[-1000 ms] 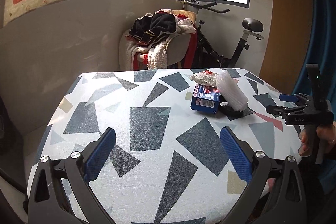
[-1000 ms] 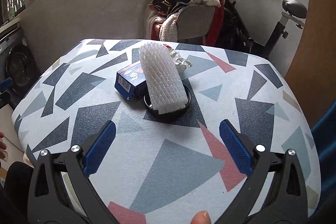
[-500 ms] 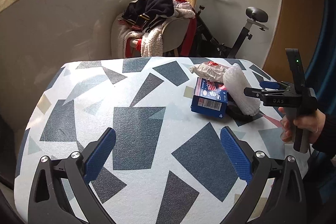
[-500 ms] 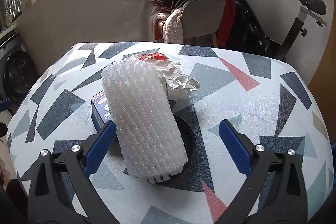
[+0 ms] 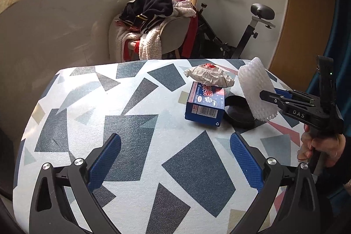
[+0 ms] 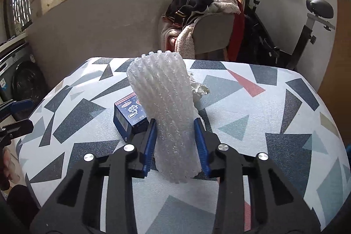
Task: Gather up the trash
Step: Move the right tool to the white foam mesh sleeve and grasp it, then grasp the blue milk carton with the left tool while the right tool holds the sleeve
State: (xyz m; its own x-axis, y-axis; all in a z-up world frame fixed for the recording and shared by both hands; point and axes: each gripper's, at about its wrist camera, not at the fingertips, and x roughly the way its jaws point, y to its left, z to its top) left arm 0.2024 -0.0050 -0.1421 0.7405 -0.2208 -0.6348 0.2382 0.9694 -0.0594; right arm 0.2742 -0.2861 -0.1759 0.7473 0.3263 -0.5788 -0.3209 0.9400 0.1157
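Trash sits grouped on the table [image 5: 136, 168] with the geometric-patterned cover, toward its far right part as seen from the left wrist camera. White foam net sleeve [image 6: 166, 115], tilted up and away from the right tool [image 6: 175, 142], caught between both blue pads [image 6: 150, 142], which press into its lower end while the jaws are closing. Same sleeve [image 5: 255, 91] seen from the left wrist camera just right of the blue carton [image 5: 205, 105], leaning over a black round lid or dish [image 5: 239, 112] that lies touching the carton's right side. Crumpled paper wrapper [image 5: 208, 77] with a red patch just behind the blue carton, touching its far edge. Right tool [image 5: 272, 99] gripped from below by a hand [image 5: 320, 146] at the table's right edge, well right of the carton. Left tool [image 5: 175, 159] near the table's front edge, well in front of the carton, jaws spread wide with nothing but bare tabletop between the blue pads [image 5: 105, 157]. Beyond the table, far behind the carton, a chair [image 5: 171, 36] heaped with clothes [image 5: 153, 8] and an exercise bike [image 5: 241, 32] against the wall under the window.
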